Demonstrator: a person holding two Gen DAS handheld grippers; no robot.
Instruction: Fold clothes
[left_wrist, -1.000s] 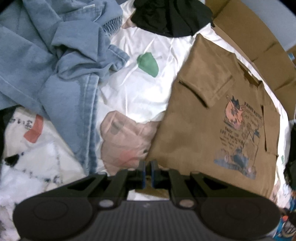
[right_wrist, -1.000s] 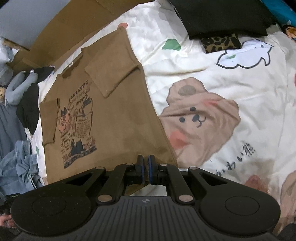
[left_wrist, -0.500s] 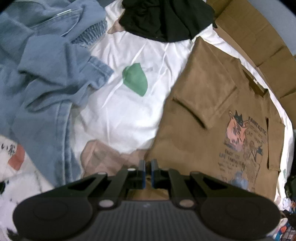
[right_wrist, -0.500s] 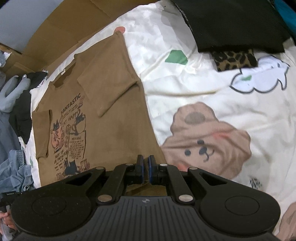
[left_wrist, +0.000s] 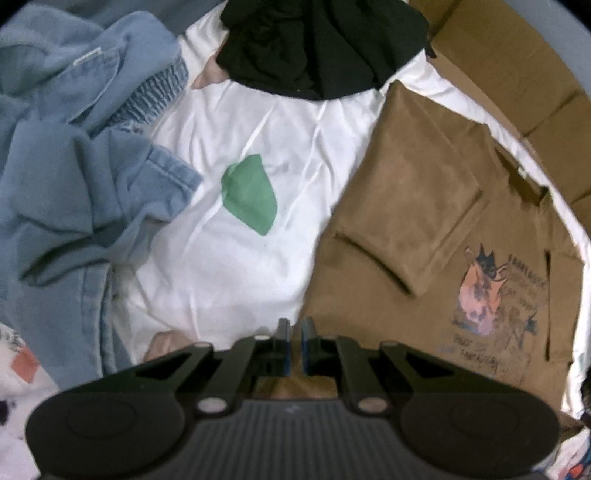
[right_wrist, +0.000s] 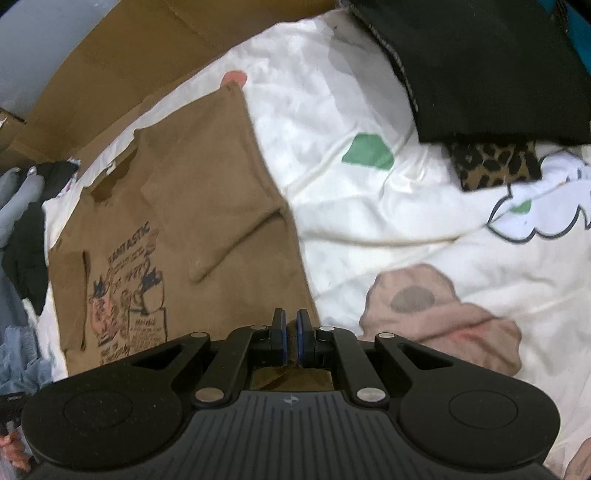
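Print: "FANTASTIC" is read above a cartoon graphic of animals on the chest of the brown T-shirt (right_wrist: 177, 236); the smaller lines beneath are too blurred to be read.
Shirt condition: both sleeves are folded inward over the front; the fabric is laid flat, print side up.
Shirt position: the brown T-shirt (left_wrist: 424, 229) is spread on a white bed sheet (left_wrist: 229, 258) printed with a green patch and bear figures, with flattened cardboard (right_wrist: 122, 74) just beyond its collar.
Surroundings, left wrist view: a heap of blue denim garments (left_wrist: 66, 155) lies at the left; a crumpled black garment (left_wrist: 317, 44) lies at the top.
Surroundings, right wrist view: a folded black cloth (right_wrist: 487, 66) rests on a leopard-print item (right_wrist: 495, 166) at the upper right.
Left gripper (left_wrist: 294, 345): pointed steeply down over the shirt's lower edge; its jaws are opening from a narrow gap, with brown fabric seen between them.
Right gripper (right_wrist: 290, 341): pointed steeply down at the opposite lower corner; the jaws are nearly closed and brown fabric is pinched between the pads.
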